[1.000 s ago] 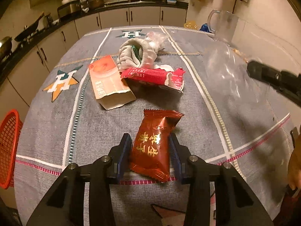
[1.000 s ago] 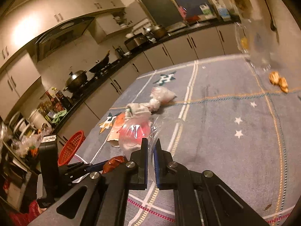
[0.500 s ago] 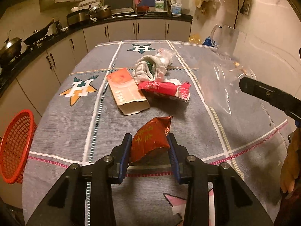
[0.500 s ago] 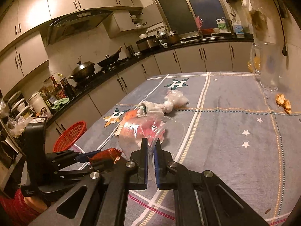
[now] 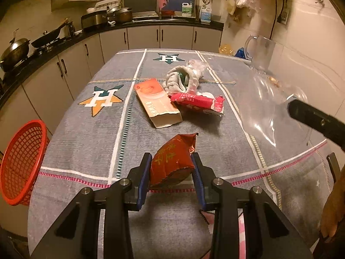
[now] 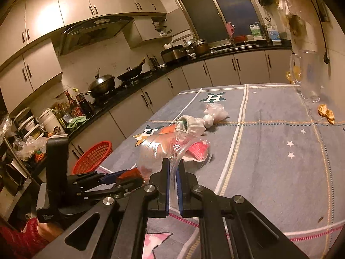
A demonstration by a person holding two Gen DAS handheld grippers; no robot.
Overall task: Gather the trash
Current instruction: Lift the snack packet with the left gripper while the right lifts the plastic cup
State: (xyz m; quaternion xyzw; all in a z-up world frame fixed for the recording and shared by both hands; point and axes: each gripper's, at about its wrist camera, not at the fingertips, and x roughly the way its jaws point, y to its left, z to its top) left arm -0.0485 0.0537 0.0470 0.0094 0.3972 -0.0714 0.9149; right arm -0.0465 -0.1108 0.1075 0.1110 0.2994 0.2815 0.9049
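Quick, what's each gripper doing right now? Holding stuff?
Left gripper: closed on the red snack packet, lifted off the table.
Right gripper: shut on the clear plastic bag.

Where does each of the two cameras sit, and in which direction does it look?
Left wrist: on the left gripper, looking down the table toward the far counter; its jaws hold a red snack packet.
Right wrist: on the right gripper, looking across the table toward the stove side; its jaws pinch a clear plastic bag.
Shared: each shows the other gripper, the red basket, the snack packet and the trash pile.
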